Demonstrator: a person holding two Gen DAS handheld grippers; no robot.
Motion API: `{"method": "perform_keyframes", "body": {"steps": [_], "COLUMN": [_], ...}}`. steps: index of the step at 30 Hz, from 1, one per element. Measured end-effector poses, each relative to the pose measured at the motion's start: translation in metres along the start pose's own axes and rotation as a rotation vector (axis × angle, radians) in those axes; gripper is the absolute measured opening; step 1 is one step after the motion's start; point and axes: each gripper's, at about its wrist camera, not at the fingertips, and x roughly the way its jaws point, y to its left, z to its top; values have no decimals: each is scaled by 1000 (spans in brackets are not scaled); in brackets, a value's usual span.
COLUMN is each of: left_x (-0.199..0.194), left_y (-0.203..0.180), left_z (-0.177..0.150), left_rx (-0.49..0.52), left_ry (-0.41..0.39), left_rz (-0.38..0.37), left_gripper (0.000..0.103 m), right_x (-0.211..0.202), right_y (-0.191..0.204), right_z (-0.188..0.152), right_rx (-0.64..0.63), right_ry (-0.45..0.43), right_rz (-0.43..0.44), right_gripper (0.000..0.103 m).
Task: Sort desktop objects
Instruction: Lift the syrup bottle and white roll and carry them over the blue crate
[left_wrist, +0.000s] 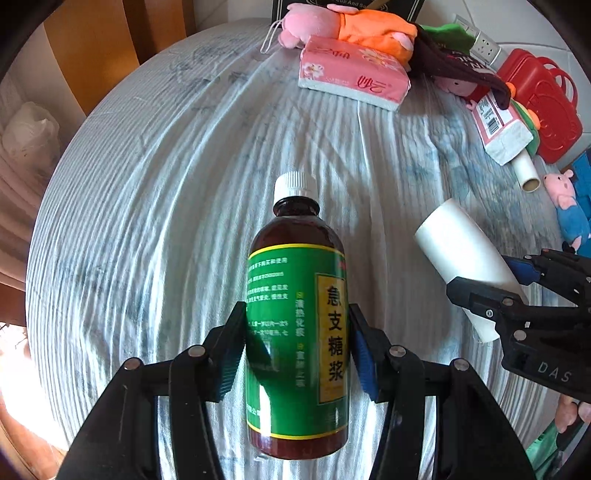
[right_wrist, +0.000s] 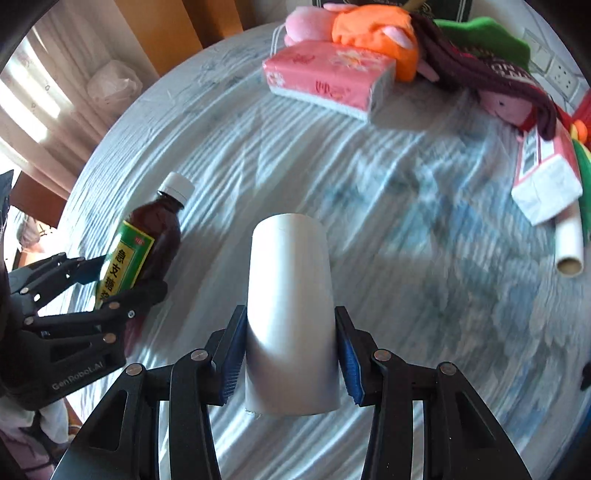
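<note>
We find both items in hand above the tabletop: the left gripper clamps the syrup bottle, the right gripper the white roll. Neither is placed yet; tissue packs and plush toys already crowd the far edge.
</note>
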Motion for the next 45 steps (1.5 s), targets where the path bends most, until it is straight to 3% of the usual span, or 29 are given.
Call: {"method": "perform_keyframes", "body": {"steps": [5, 13, 18, 24, 29, 38, 45], "left_x": [7, -12, -62, -135, -188, -236, -258], "left_y": [-15, -23, -38, -85, -137, -232, -283], "left_z": [7, -5, -10, -16, -32, -56, -72], "left_rx": [30, 11, 9, 21, 33, 190, 327], "left_ry": [8, -34, -159, -373, -504, -604, -657], "left_rz": [51, 44, 52, 76, 75, -23, -166], "left_gripper": [52, 51, 51, 51, 51, 51, 51], "right_x": [8, 2, -46, -130, -201, -288, -347], "right_y": [-5, -6, -4, -10, -39, -85, -107], "right_z": [-3, -2, -18, -35, -68, -136, -190], "right_rx": [22, 12, 1, 17, 21, 92, 235], "right_ry": [34, -14, -134, -362, -531, -681, -773], "right_rz": [-28, -56, -42, -30, -40, -155, -309], "right_gripper": [46, 45, 45, 45, 45, 45, 45]}}
